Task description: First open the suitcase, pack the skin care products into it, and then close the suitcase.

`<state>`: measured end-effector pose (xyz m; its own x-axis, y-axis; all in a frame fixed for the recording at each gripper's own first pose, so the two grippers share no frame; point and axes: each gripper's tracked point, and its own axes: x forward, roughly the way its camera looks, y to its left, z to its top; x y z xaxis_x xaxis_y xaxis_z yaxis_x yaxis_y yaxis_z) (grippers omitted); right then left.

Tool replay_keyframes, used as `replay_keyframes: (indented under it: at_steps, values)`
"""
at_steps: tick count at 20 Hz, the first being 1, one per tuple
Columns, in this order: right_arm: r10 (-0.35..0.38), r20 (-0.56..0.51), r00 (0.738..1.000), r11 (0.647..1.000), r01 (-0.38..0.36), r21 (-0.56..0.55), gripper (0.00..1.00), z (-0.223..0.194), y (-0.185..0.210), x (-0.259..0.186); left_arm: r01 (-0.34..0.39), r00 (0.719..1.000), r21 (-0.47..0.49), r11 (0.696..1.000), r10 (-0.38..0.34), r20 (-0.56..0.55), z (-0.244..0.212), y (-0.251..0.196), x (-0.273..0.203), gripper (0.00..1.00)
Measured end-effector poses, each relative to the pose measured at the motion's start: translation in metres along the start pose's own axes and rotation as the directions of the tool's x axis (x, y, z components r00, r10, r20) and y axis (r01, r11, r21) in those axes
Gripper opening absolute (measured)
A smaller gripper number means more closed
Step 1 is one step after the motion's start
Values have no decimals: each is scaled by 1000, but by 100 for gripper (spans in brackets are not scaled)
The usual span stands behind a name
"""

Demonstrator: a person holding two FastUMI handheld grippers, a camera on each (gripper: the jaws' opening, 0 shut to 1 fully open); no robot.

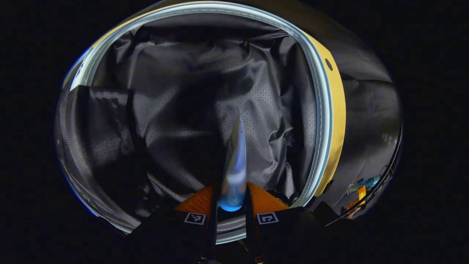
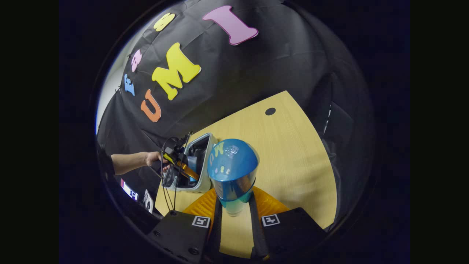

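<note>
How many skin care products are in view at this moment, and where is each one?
2. A tube is pinched in the left gripper over the open suitcase; a blue-capped bottle is held in the right gripper above the table. Others may be hidden.

Layout: open suitcase [image 2: 196,163] on table [image 2: 293,154], left of frame centre in right gripper view.

Left gripper [image 2: 181,167] reaches into the suitcase from its left. Nearer the camera, a bottle [image 2: 232,172] stands between the right gripper [image 2: 234,214] jaws. In left gripper view, a tube [image 1: 234,165] lies over the suitcase lining.
</note>
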<state>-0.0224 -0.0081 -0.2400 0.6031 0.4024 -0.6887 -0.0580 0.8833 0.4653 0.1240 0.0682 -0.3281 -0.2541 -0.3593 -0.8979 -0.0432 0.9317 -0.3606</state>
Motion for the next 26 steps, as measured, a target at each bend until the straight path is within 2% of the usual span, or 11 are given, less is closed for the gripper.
replay_keyframes:
  at_steps: [2,3,6,10,12,13,15,18,22,24,26]
  values:
    - [0,2,1000,1000,0,-22,31,4,5,-1,-10,1000,-1,1000,10,-22,0,2,2,39]
    - [2,-3,1000,999,-2,-32,31,6,9,-3,-17,1000,5,1000,17,-24,0,2,2,49]
    - [25,-22,999,996,-27,-82,34,12,31,-3,-22,999,-11,1000,22,-24,-2,-4,-1,43]
    - [97,-100,990,979,-113,-172,34,13,87,12,3,999,-30,1000,-1,45,-21,-1,-30,99]
    - [137,-155,978,964,-168,-205,34,15,125,36,67,985,-13,998,-64,159,-31,-14,-59,99]
    - [154,-190,970,957,-194,-214,31,14,145,51,105,963,16,994,-106,249,-33,-22,-77,99]
    - [164,-259,952,946,-226,-233,34,12,184,88,118,883,74,990,-139,447,-40,-36,-117,99]
    - [118,-387,915,939,-229,-257,34,-5,221,150,72,697,93,993,-117,708,-69,-38,-164,99]
    - [-28,-560,828,961,-131,-243,34,-53,221,219,-42,457,-21,999,38,889,-112,-35,-200,99]
    - [-118,-617,778,965,-56,-254,34,-75,208,248,-18,378,-68,998,70,923,-137,-29,-211,99]
    - [-213,-654,725,955,12,-298,34,-95,191,273,20,331,-129,991,115,937,-170,-9,-216,99]
